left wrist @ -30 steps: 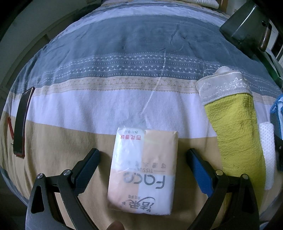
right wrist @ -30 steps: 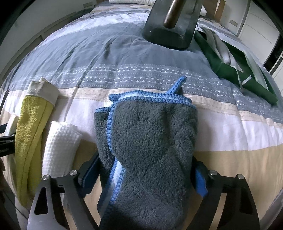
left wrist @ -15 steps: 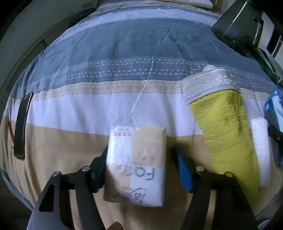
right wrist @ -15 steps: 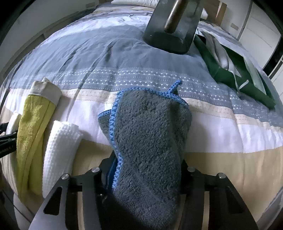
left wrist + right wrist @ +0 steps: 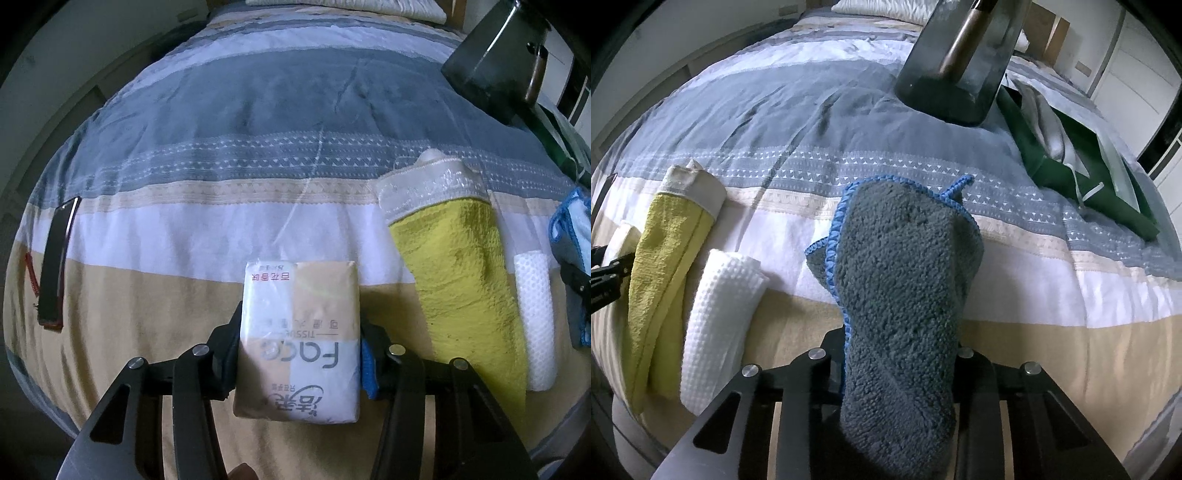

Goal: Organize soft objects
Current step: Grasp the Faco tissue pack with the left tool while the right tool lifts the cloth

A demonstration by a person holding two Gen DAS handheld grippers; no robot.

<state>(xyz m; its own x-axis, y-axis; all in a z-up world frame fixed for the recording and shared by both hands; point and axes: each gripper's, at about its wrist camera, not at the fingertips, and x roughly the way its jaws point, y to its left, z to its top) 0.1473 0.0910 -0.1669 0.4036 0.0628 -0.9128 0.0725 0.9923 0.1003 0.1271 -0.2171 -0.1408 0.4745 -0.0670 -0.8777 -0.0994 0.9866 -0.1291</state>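
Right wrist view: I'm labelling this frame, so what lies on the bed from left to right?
Yellow towel → white waffle cloth → grey fleece towel, clamped in the right gripper whose jaws have just been closing → green bag.

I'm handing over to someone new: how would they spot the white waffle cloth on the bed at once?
Start at the striped bedspread and follow its tan band at the near edge. Three cloths lie side by side there; the white waffle cloth is the rolled middle one, between the yellow towel and the grey fleece towel. Only it is plain white with a grid texture.
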